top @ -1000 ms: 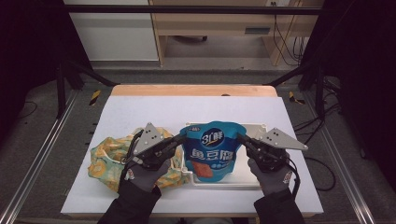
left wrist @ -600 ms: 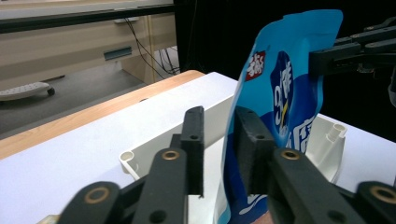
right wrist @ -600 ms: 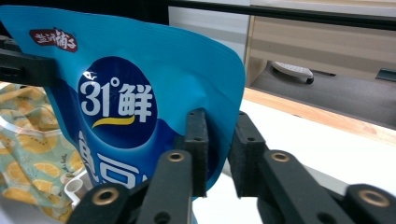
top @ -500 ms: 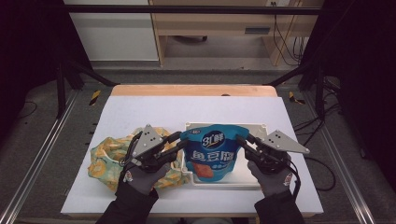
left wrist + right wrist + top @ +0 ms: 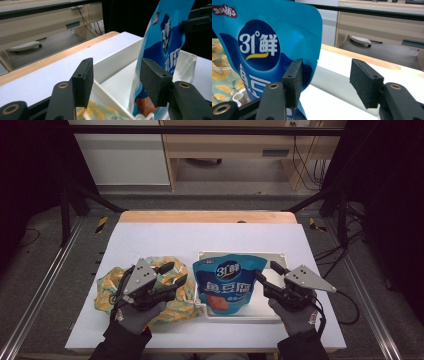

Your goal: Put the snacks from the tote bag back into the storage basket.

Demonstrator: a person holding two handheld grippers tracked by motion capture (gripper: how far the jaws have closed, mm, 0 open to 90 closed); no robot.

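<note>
High view: we've just let go of the blue snack pouch (image 5: 224, 282), so placing it looks done. Both the left gripper (image 5: 176, 274) and right gripper (image 5: 266, 270) have jaws that just opened wide, nothing pinched. The pouch sits in the white tray (image 5: 280, 256) on the tabletop (image 5: 220, 237), its only contents. Yellow patterned cloth (image 5: 107, 290) lies just left.

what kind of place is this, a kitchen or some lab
Most likely a lab or recording rig, not a kitchen: a white table fenced by black frame bars, loose cables on the floor, and a wooden desk behind.
</note>
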